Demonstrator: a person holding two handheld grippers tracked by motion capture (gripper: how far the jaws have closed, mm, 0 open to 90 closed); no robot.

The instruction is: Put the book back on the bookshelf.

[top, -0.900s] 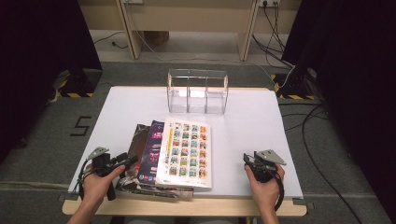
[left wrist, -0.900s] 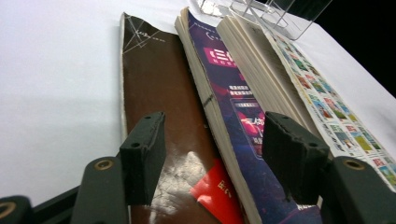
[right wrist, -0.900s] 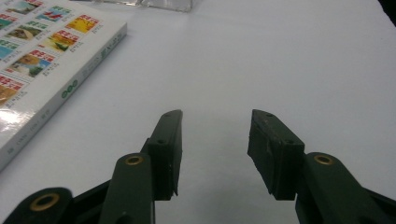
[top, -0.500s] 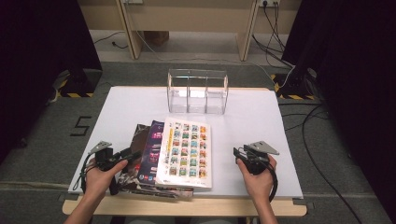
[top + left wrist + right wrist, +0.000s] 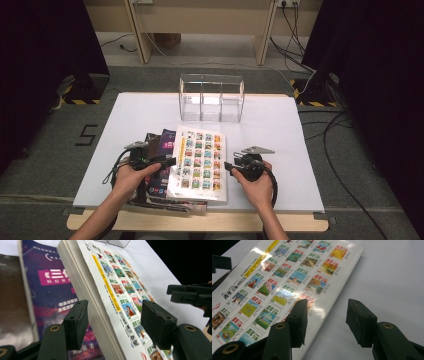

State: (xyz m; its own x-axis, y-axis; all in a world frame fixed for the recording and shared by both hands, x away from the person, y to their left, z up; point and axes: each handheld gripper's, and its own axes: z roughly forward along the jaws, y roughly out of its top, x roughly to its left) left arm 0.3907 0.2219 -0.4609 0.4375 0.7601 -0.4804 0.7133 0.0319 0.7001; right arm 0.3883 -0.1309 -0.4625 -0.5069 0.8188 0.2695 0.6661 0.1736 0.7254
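Note:
A white book (image 5: 200, 162) with a grid of small colour pictures tops a stack at the table's front. Under it lie a purple book (image 5: 162, 150) and a dark one. My left gripper (image 5: 169, 161) is at the stack's left side. In the left gripper view its jaws (image 5: 113, 322) stand open around the white book's (image 5: 120, 290) page edge, pads apart from it. My right gripper (image 5: 231, 167) is at the book's right edge. In the right gripper view it (image 5: 327, 320) is open, one jaw over the cover (image 5: 282, 277), the other over bare table.
A clear three-compartment organiser (image 5: 211, 98) stands at the back middle of the white table (image 5: 280, 145). The table's front edge is just behind both hands. Cables trail on the floor at the right. The right gripper (image 5: 190, 293) shows far off in the left gripper view.
Both hands have moved inward to the stack: the right gripper slid left to the white book's right edge, and the left gripper moved right onto its left edge.

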